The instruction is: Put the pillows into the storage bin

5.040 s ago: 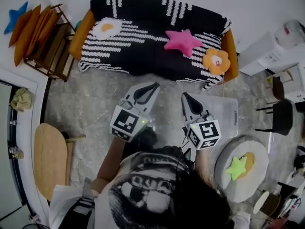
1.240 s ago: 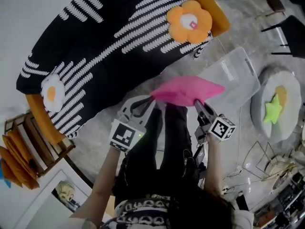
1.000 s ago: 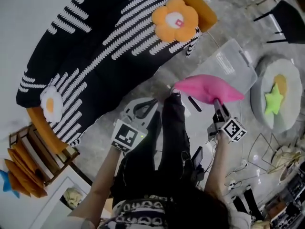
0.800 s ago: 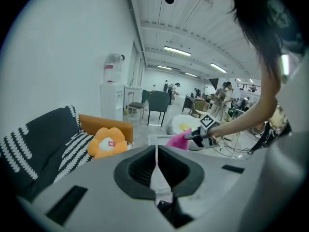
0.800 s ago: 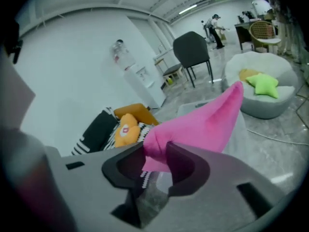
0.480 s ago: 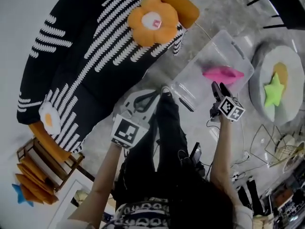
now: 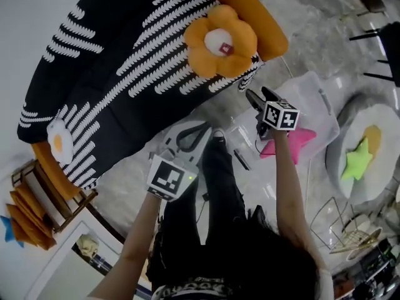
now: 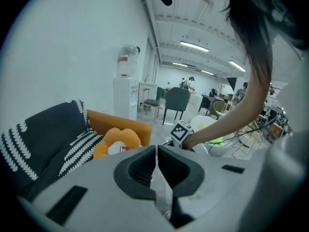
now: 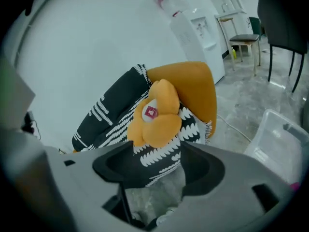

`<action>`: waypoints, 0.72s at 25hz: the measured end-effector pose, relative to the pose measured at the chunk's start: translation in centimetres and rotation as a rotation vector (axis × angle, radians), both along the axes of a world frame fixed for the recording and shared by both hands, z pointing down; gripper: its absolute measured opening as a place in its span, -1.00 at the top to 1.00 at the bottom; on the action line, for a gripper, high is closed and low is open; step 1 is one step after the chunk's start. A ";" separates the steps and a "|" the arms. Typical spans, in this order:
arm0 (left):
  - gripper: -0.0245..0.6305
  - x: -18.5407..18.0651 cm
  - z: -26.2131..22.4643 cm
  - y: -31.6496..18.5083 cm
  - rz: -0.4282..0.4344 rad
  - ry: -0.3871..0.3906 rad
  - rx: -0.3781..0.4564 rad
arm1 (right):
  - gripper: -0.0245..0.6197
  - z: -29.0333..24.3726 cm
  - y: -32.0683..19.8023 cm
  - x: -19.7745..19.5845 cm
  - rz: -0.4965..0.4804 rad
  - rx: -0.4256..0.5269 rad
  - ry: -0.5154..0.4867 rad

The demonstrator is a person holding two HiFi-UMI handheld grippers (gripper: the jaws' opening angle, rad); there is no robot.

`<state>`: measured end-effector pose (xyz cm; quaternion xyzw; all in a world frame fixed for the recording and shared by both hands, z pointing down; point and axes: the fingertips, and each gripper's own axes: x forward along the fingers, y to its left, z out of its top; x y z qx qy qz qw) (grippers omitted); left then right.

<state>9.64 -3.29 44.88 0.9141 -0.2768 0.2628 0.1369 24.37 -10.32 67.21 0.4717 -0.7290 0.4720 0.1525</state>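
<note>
One pillow is now lying in the bin. The pink star pillow (image 7: 299, 137) is resting inside the clear storage bin (image 7: 315, 95) on the floor, whereas a second ago it was hanging from the right gripper (image 7: 257, 96) on its way over. That gripper has let go and is lifting away from the bin. Its fingers are opening wide with nothing between them. In the right gripper view they are framing the orange flower pillow (image 9: 157, 112), which is sitting well apart from them, propped against the arm of the sofa (image 7: 125, 61).

The left gripper (image 7: 199, 130) is hanging low in front of the person. Its fingers are pressed together and are holding nothing.

So the first drop looks done, and the task is probably moving on to the next pick. The flower pillow is the nearest candidate, since the right gripper is already pointing at it with room to take it. A fried-egg pillow (image 7: 57, 142) is lying at the far end of the sofa. A green star pillow (image 7: 355, 160) is sitting on a round grey seat (image 7: 384, 120) beside the bin. Whether that one counts as part of the job I cannot say.
</note>
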 end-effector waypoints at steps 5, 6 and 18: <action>0.88 -3.3 2.2 -2.3 -0.067 -0.058 -0.028 | -0.12 3.3 -7.6 -1.7 0.125 -0.031 -0.075; 0.88 -4.0 2.7 -2.8 -0.084 -0.068 -0.034 | -0.15 4.1 -8.8 -1.5 0.159 -0.040 -0.078; 0.88 -5.0 6.5 -2.9 -0.145 -0.076 -0.134 | 0.57 7.7 -11.0 -2.5 0.303 -0.129 -0.334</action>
